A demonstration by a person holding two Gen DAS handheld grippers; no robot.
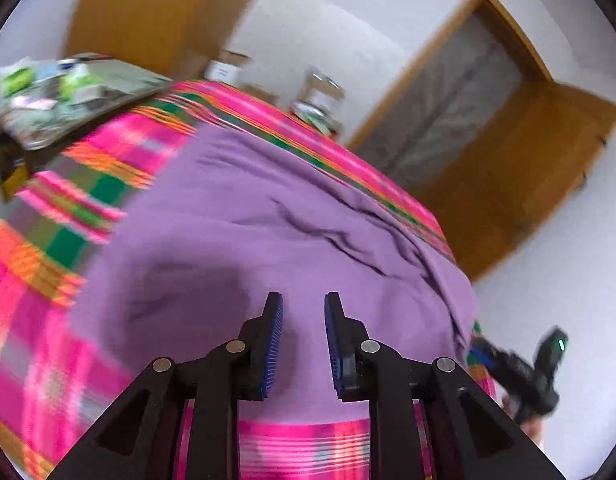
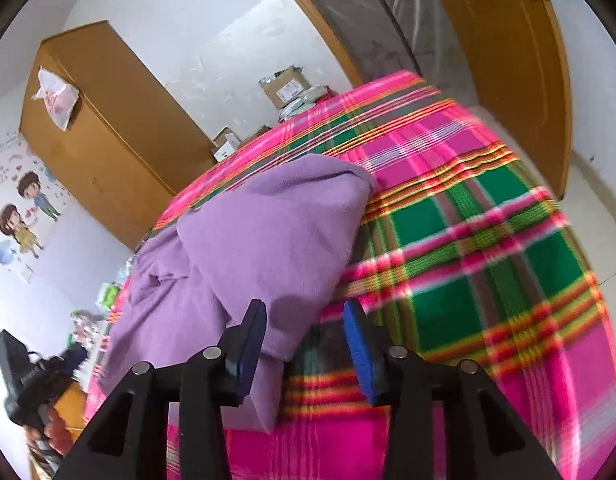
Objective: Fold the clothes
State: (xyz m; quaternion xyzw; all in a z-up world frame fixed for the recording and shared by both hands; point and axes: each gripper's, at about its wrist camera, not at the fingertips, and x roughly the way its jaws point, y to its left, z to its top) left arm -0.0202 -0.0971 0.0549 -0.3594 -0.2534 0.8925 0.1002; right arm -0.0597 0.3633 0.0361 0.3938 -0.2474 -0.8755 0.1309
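Purple garment (image 1: 236,216) lies spread on the plaid bedcover (image 1: 36,360), which is pink, green and orange. From my left wrist view the cloth is mostly flat, with creases running toward its far right edge.

My left gripper (image 1: 304,344) hangs above the near part of the garment, fingers spread, nothing between the blue pads (image 1: 273,344). Its shadow falls on the cloth just left of the fingers.

From the right wrist view the same garment (image 2: 268,232) is bunched, one flap folded over itself with a rounded corner toward the bed's middle. My right gripper (image 2: 306,352) is parted too, holding nothing; the left finger sits over the garment's near edge, the right finger over bare bedcover (image 2: 488,280).

Each view catches the other gripper at the frame edge, a hand (image 2: 54,432) around its handle.

Background: wooden wardrobe (image 2: 100,144), cardboard boxes (image 2: 286,86), cartoon wall sticker (image 2: 20,216).
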